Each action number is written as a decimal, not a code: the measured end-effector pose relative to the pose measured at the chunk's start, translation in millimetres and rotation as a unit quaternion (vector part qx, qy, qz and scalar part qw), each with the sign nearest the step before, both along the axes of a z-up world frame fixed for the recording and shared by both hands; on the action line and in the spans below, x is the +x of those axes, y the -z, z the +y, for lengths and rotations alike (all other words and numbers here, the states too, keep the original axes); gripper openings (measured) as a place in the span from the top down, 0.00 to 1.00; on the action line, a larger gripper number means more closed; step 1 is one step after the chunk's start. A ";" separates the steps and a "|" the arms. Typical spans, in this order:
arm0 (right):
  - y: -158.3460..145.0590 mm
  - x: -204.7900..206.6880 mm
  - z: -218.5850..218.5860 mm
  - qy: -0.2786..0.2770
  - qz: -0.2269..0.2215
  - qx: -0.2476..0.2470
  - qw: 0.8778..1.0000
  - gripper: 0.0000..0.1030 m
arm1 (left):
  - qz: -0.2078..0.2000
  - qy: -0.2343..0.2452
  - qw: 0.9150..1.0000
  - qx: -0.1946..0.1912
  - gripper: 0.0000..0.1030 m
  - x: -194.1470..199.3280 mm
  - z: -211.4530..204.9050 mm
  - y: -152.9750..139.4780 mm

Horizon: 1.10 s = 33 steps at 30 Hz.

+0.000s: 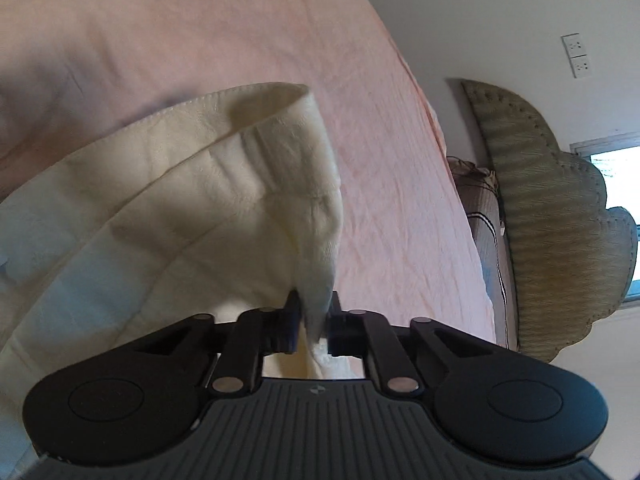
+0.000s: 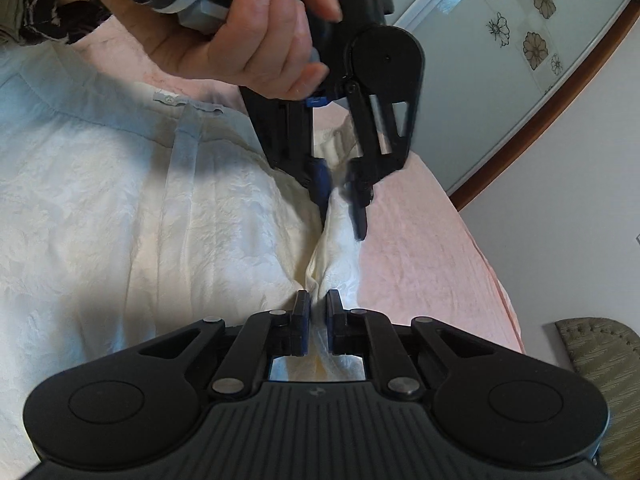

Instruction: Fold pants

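Cream pants point(image 2: 120, 220) are spread over the pink bedsheet point(image 2: 420, 260), no containers anywhere. Left gripper point(image 2: 340, 196), held in a hand point(image 2: 248, 36), is pinching a bunched edge of them, and right gripper point(image 2: 318, 312) pinches the same ridge just beside it.

Pants point(image 2: 120, 208): cream fabric runs off the left edge in both wrist views, so legs and full outline can't be made out. Lower part hidden behind the right hand-held gripper point(image 2: 318, 320) body; the pinched bit disappears between its pads. In left wrist view the fold held in the left hand-held gripper point(image 1: 314, 320) hides whatever lies under it, and the near fabric is soft and out of focus. Left hand-held gripper's tips point(image 2: 362, 216) are motion-blurred in right wrist view. Hand point(image 2: 240, 32) cut off at the top edge, sleeve point(image 2: 36, 12) only partly in. Bed point(image 1: 200, 32) edges cropped. Headboard point(image 1: 552, 216) partly out of frame on the right.
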State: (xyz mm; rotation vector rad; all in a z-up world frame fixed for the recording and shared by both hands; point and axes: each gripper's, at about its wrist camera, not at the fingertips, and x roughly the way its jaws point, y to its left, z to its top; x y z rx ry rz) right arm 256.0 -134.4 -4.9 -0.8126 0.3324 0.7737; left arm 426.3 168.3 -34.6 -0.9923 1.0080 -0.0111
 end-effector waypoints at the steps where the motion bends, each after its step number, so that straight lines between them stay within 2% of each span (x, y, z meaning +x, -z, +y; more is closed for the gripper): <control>1: -0.6 -0.8 -1.7 0.003 -0.006 0.004 1.000 0.92 | -0.009 -0.004 1.000 0.005 0.96 -5.1 -1.7 -1.0; 3: -6.9 0.2 -9.2 0.009 -0.016 0.017 1.000 0.89 | -0.032 -0.006 0.999 0.020 0.97 -16.3 -5.9 -7.9; 5: -11.7 2.0 -19.5 0.019 -0.013 0.024 0.999 0.79 | -0.068 -0.004 0.997 0.037 0.97 -28.1 -10.3 -18.4; 6: -12.4 3.1 -23.7 0.026 -0.017 0.021 0.999 0.66 | -0.085 -0.002 0.995 0.045 0.97 -34.1 -12.3 -23.7; 7: -11.9 5.1 -28.2 0.034 -0.021 0.013 0.999 0.46 | -0.101 -0.001 0.993 0.055 0.97 -40.0 -14.9 -28.8; 8: -9.6 6.2 -32.8 0.040 -0.027 0.001 0.999 0.39 | -0.117 0.003 0.991 0.066 0.97 -45.6 -17.7 -33.8; 10: -7.0 8.1 -41.8 0.043 -0.038 -0.009 0.998 0.39 | -0.142 0.011 0.986 0.089 0.97 -57.2 -24.6 -43.2; 13: -4.6 29.1 -54.9 0.086 -0.010 -0.008 0.996 0.41 | -0.171 0.019 0.979 0.112 0.97 -79.4 -32.5 -53.1; 15: -5.6 40.6 -66.6 0.109 0.015 0.008 0.994 0.54 | -0.184 0.026 0.975 0.119 0.97 -95.1 -34.3 -56.1; 16: -7.7 42.6 -72.8 0.116 0.028 0.020 0.993 0.67 | -0.190 0.029 0.973 0.124 0.97 -104.8 -33.1 -56.9; 17: -10.3 40.1 -76.6 0.119 0.035 0.029 0.992 0.72 | -0.195 0.030 0.972 0.127 0.97 -115.8 -30.3 -57.5; 19: -12.1 24.6 -74.2 0.113 0.019 0.012 0.993 0.86 | -0.202 0.032 0.970 0.129 0.97 -130.2 -29.9 -56.6; 20: -11.7 14.5 -70.9 0.110 0.004 -0.002 0.994 0.90 | -0.207 0.033 0.969 0.130 0.97 -139.1 -28.6 -56.1; 25: -11.1 -45.5 -60.2 0.098 -0.045 -0.038 0.993 0.95 | -0.233 0.047 0.963 0.128 0.97 -183.8 -22.2 -53.6; 33: -5.4 -132.6 -51.9 0.089 -0.051 -0.026 0.994 0.96 | -0.232 0.080 0.963 0.115 0.96 -259.4 -0.6 -37.0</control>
